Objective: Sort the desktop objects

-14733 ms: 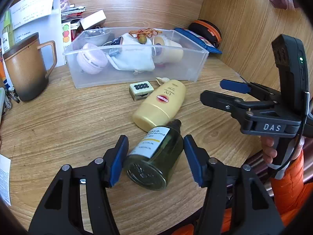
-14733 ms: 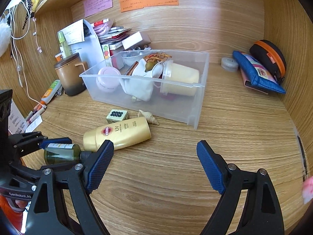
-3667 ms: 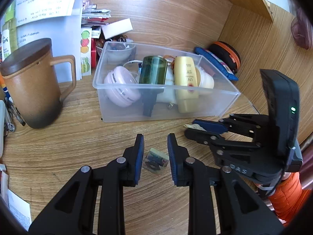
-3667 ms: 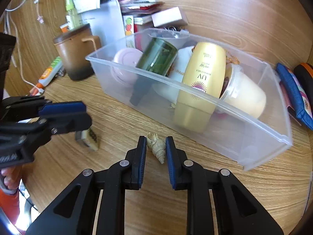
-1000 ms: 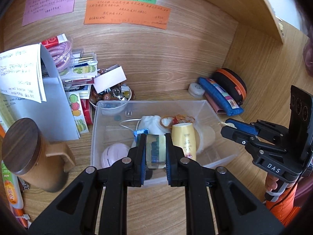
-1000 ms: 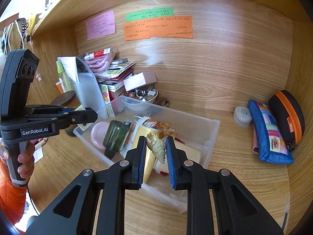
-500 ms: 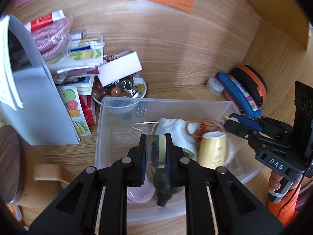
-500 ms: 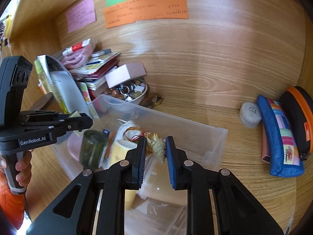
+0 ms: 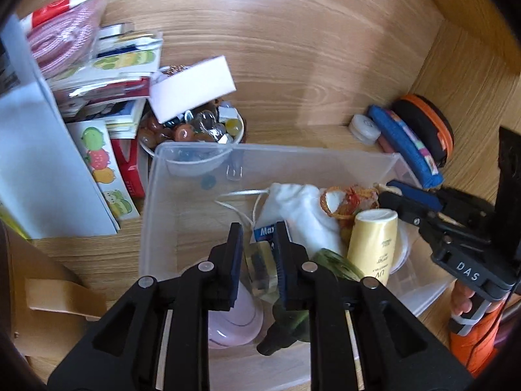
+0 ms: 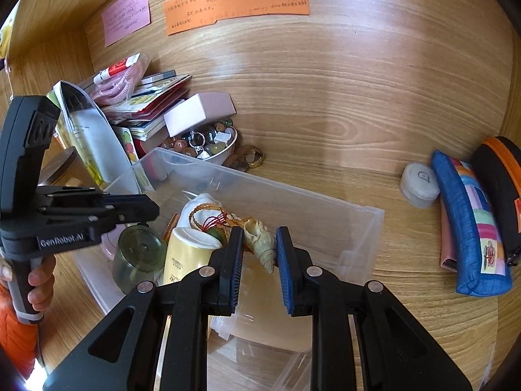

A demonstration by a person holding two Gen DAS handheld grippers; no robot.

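We hold 2 grippers above the clear bin (image 10: pixel 355 224) on the desk, ready to drop their loads in. The left gripper (image 9: pixel 258 260) is closed on a small block (image 9: pixel 259 262); the right gripper (image 10: pixel 260 254) pinches a shell (image 10: pixel 262 239) over the bin's right end.

The left claw (image 9: pixel 258 254) points forward and down, and its two blue-padded fingers (image 9: pixel 235 260) are closed to a narrow gap with a small thing between them. A bare hand (image 10: pixel 35 280) in an orange sleeve holds its handle. The right claw (image 10: pixel 259 259) is also nearly closed and pinches something between its pads. The right hand (image 9: pixel 464 301) grips the handle from below.
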